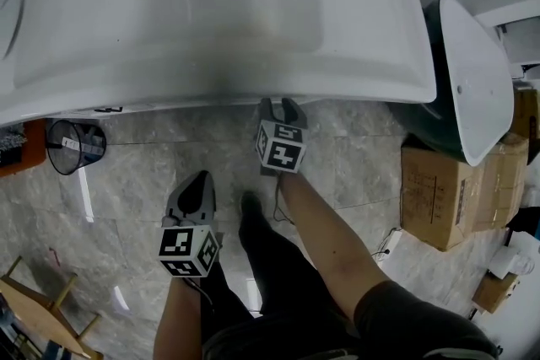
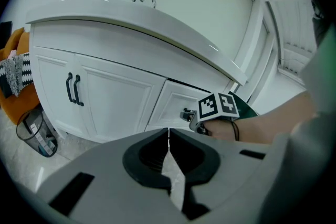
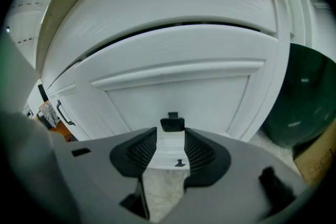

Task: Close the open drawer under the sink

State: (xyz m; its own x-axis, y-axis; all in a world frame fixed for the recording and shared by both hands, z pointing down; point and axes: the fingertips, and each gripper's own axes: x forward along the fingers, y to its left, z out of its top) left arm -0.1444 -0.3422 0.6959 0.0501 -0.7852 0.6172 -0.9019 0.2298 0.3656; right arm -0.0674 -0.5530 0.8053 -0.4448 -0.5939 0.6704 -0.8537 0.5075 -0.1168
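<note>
**Right hand-held gripper open at the drawer's handle, left one closed and clear**

In the head view the white sink [image 1: 354, 55] fills the upper part of the frame. The right hand-held gripper [image 1: 280, 104] sits just below its front edge at centre frame, with its jaw tips pointed in under the rim. The drawer itself is hidden beneath the sink from this camera.

The right gripper view looks straight at the drawer [image 3: 173, 86], whose white panelled front fills the middle of the frame. A dark gap runs along the drawer's top edge under the sink. How far the drawer stands out cannot be told.

The right hand-held gripper [image 3: 171, 134] has its jaws apart. The drawer's small black handle [image 3: 172, 124] sits right at the mouth between the fingertips. The pads do not visibly clamp it.

The left hand-held gripper [image 1: 196, 181] is in the lower left of the head view, over the grey tiled floor [image 1: 143, 181] and well apart from the cabinet. In its own view the left hand-held gripper [image 2: 168, 131] has its jaws together with nothing between them.

That view shows the drawer [image 2: 176, 105] at centre right, with the right one at its front. The cabinet doors [image 2: 105, 97] stand to the drawer's left.

A wire waste basket [image 1: 76, 146] stands at the left of the head view, and a cardboard box [image 1: 447, 194] at the right.
</note>
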